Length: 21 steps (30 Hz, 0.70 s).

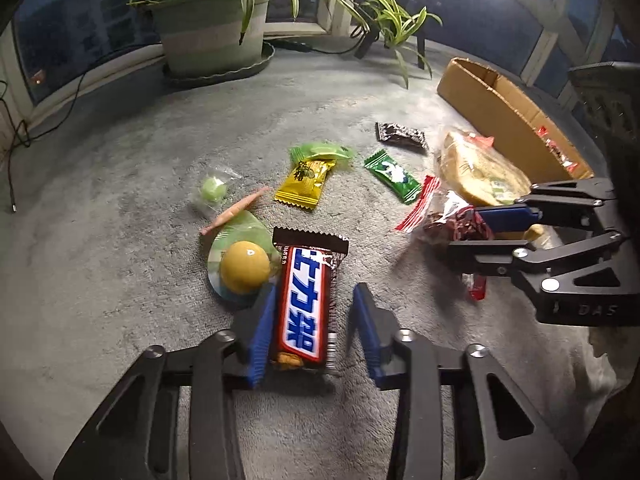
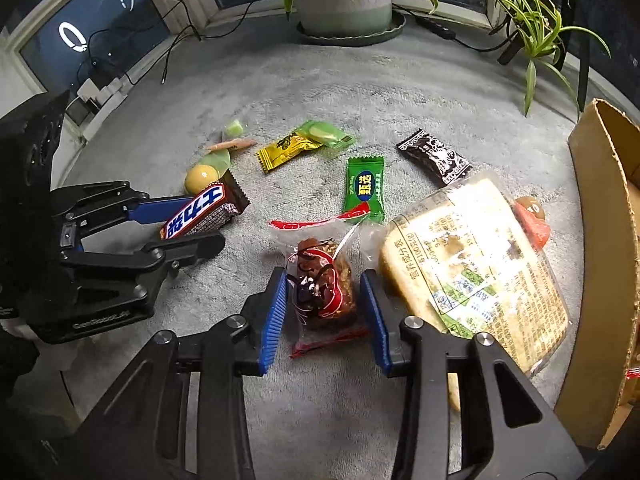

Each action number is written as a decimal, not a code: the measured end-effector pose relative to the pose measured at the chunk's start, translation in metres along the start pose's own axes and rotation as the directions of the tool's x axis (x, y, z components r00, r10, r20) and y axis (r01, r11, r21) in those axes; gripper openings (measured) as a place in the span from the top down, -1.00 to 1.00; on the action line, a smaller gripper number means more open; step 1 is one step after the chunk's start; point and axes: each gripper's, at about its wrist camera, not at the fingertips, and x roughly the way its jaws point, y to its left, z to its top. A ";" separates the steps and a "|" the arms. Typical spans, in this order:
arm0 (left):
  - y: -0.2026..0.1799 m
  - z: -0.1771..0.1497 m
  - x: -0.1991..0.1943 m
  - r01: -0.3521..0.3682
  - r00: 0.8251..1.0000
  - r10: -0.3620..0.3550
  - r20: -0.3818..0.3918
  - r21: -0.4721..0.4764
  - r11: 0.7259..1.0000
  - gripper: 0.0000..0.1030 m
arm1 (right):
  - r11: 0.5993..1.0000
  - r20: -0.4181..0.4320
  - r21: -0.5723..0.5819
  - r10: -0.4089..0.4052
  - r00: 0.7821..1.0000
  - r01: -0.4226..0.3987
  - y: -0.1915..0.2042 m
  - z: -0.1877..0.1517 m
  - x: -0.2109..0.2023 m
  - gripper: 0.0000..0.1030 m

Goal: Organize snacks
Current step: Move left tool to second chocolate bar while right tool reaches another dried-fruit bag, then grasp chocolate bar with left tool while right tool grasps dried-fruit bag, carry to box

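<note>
Blue-padded left gripper [image 1: 316,332] straddles the chocolate bar [image 1: 306,304] without gripping; right gripper [image 2: 324,312] likewise brackets the red-wrapped snack [image 2: 324,292].

chocolate bar [image 1: 306,304]: glossy foil | carpet [image 1: 120,240]: matt pile | box [image 1: 504,112]: rough cardboard

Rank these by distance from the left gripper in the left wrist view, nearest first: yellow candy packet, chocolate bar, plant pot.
1. chocolate bar, between the left gripper fingers.
2. yellow candy packet, farther out, mid carpet.
3. plant pot, at the far edge by the window.
</note>
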 end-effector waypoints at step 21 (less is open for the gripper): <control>-0.004 -0.004 -0.029 0.051 0.996 -0.042 0.082 -0.107 0.993 0.48 | 0.997 0.116 0.043 0.061 0.991 -0.066 -0.006 -0.011 -0.055 0.40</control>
